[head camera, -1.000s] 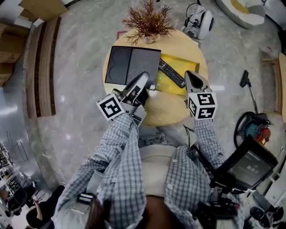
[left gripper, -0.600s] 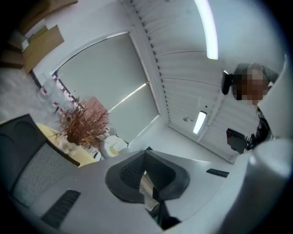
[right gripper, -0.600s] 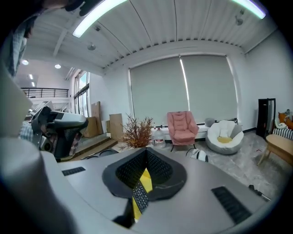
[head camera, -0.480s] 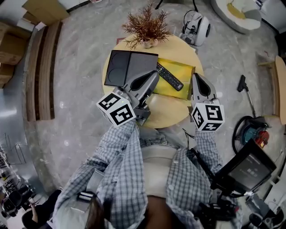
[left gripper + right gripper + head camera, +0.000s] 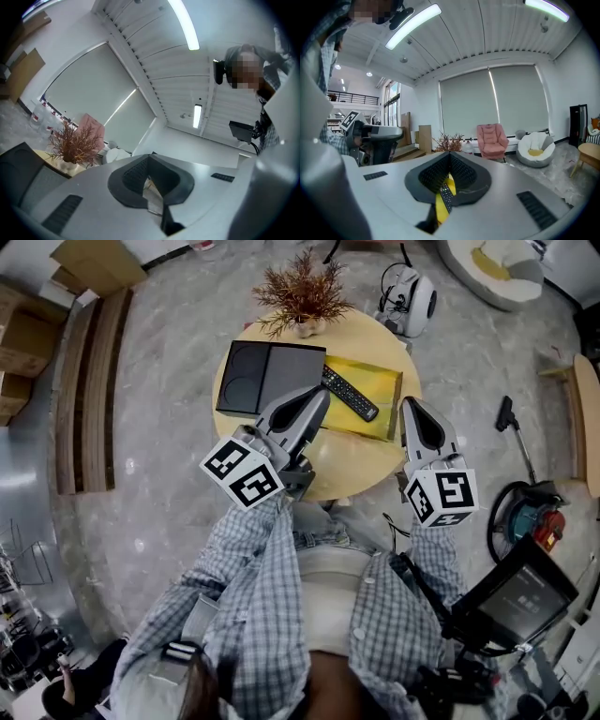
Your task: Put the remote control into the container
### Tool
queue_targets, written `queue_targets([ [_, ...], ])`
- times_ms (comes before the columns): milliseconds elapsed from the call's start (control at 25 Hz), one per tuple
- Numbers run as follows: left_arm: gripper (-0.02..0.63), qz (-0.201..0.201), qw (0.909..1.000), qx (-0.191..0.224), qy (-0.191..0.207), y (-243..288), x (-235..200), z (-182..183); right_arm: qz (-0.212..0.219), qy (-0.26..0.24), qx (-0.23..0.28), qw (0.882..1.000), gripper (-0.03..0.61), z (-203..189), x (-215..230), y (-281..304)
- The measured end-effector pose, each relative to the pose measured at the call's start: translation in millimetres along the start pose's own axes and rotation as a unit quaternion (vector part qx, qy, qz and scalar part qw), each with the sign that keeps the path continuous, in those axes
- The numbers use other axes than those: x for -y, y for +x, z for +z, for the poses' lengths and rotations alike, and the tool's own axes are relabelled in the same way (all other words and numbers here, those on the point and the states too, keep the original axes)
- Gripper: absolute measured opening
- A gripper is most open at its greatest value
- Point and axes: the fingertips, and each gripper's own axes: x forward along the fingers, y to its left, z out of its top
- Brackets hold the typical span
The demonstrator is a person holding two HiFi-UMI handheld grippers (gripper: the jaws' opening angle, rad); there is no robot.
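One round wooden table [image 5: 361, 465] fills the upper middle of the head view. On its left part sits the dark container [image 5: 267, 379], with a yellow mat [image 5: 375, 381] just to its right. Both grippers hang over the table's near edge, the left gripper [image 5: 321, 397] and the right gripper [image 5: 410, 409], each with its jaws pressed together on nothing. The remote control [image 5: 349, 393] lies slantwise on the mat, outside the container, with its upper end just beside the container's right edge.
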Motion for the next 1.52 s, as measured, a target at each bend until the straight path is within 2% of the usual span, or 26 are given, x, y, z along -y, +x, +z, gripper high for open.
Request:
queue_targets([
  [80, 0.008, 0.0, 1.0, 0.001, -0.003, -3, 7, -5, 0.003, 0.005, -0.002, 1.0, 0.006, -5, 0, -10],
  [280, 0.008, 0.01, 0.9994, -0.006, 0.033, -14, 32, -19, 0.0, -0.002, 0.009, 1.0, 0.006, -15, -3, -41],
  [400, 0.008, 0.017, 0.9992, -0.001, 0.037, -27, 46, -26, -0.001, -0.013, 0.023, 1.0, 0.006, -17, -9, -59],
  [680, 0.008, 0.065, 0.9936, 0.005, 0.092, -54, 59, -29, 0.02, -0.018, 0.034, 0.999, 0.006, -17, -24, -72],
  [840, 0.008, 0.078, 0.9913, 0.006, 0.105, -62, 62, -27, 0.029, 0.002, 0.05, 0.998, 0.006, -10, -32, -74],
  [1080, 0.008, 0.079, 0.9875, 0.016, 0.136, -60, 65, -19, 0.037, -0.001, 0.079, 0.996, 0.006, 8, -41, -76],
  [1520, 0.008, 0.05, 0.9831, 0.014, 0.176, -43, 66, -7, 0.021, -0.014, 0.097, 0.995, 0.006, 21, -38, -80],
])
